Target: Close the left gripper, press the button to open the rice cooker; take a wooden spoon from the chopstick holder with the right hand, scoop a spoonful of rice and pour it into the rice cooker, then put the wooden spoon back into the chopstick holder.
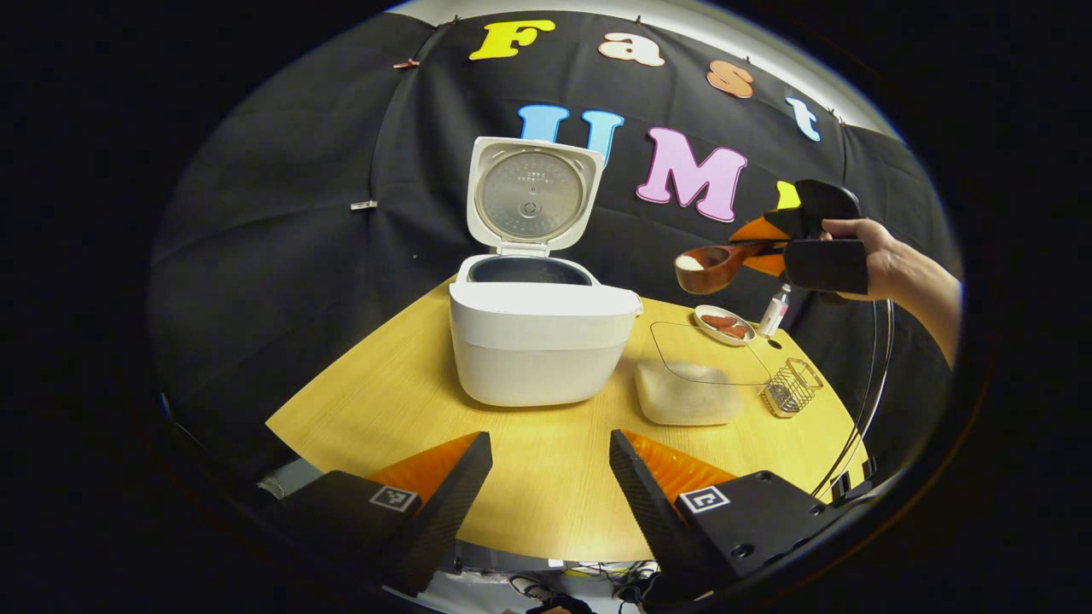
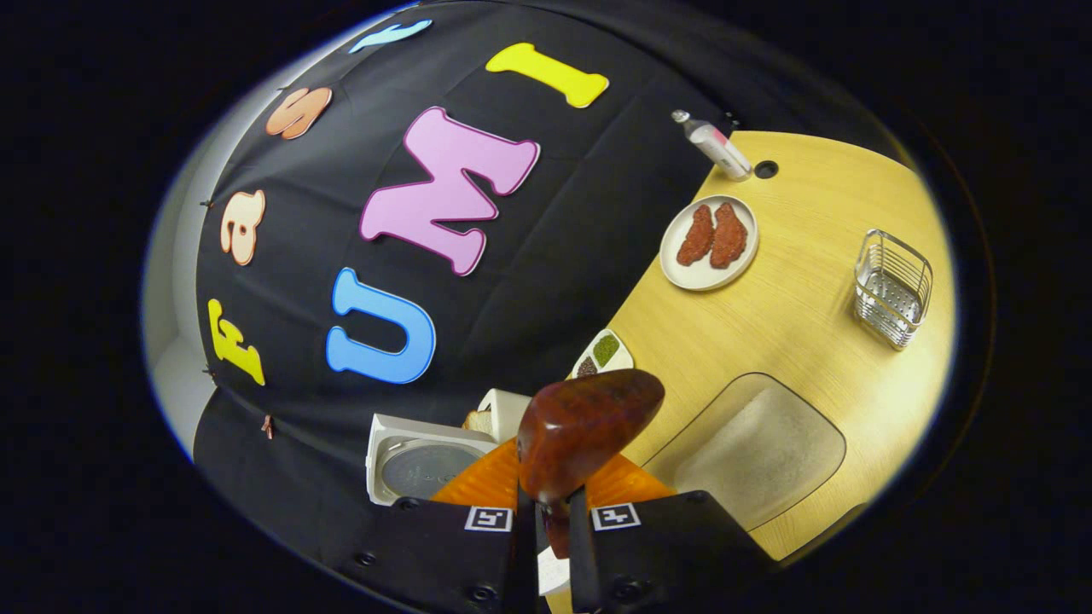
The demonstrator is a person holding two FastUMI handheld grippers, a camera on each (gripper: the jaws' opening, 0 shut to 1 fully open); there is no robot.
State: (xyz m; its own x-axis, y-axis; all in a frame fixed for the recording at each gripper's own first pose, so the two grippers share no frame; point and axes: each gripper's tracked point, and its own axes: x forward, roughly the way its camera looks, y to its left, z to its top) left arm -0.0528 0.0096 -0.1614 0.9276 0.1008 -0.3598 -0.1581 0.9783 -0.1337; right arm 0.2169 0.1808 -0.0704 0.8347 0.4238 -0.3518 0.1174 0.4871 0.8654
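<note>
1. Right gripper [image 1: 772,247] clamps the spoon [image 1: 712,266], loaded, at right of frame.
2. Left gripper [image 1: 550,477] hangs open, low.
3. Carry it level to the cooker [image 1: 537,341], centre, then tip over the pot.

spoon handle [image 2: 553,520] hidden between tool fingers

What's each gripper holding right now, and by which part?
Right gripper clamps the wooden spoon by its handle, rice in the bowl. Left gripper is open, holding nothing.

black hand-held gripper [image 1: 550,465], square marker tags, screws
</note>
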